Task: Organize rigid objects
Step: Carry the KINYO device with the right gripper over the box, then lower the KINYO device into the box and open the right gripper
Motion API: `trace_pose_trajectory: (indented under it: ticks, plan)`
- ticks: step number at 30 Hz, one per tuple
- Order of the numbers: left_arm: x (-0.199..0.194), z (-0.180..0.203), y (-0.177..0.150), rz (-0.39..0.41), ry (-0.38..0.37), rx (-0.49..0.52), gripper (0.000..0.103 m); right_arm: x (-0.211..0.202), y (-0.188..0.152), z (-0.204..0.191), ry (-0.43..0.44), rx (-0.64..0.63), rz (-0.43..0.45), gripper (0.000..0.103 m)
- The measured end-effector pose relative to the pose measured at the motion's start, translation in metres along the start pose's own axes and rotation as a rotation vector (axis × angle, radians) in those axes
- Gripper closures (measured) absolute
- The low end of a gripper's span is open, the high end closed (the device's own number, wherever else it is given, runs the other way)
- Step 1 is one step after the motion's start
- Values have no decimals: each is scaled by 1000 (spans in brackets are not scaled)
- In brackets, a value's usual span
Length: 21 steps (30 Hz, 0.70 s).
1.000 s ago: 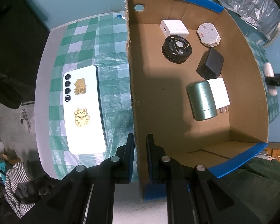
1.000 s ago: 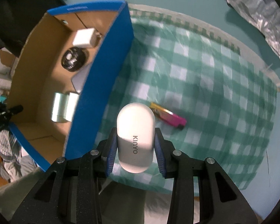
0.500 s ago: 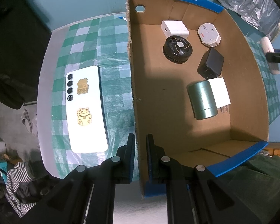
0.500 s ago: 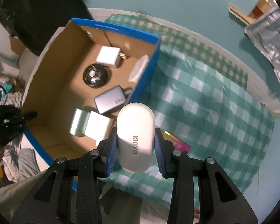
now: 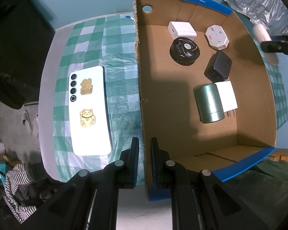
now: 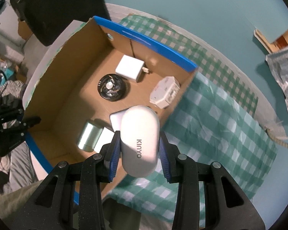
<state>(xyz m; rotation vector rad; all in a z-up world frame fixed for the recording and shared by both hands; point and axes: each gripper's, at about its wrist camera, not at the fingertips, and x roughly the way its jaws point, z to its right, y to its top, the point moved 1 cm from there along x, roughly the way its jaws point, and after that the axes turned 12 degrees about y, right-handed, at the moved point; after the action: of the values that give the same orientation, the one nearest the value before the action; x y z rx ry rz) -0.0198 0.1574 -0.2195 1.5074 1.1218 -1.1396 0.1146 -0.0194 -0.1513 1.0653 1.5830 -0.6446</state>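
Carrying the white oval KINYO case (image 6: 139, 140) to the brown cardboard box (image 5: 266, 88).
Your right tongs (image 6: 138, 153) clamp it; left tongs (image 5: 145, 161) pinch the box wall. Next, lower inside and release.

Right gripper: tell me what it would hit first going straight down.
Probably the grey charger on the box floor, just inside the right wall, below the held white case; depth is unclear, so the wall's rim is possible.

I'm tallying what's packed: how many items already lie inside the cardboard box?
6: white charger and octagonal white box at the far wall, black fan and black adapter mid-floor, green can beside a white plug.
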Motion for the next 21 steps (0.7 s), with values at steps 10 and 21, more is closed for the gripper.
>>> trace_pose_trajectory:
  ticks: [10,21]
  plan:
    - [0,-3,-1,4,2,-11,92,26,24,-11,0,-43,-20,66]
    - [-2,-7,-4,7,0,-29,91,55,36,-7,9,-40,-60,66]
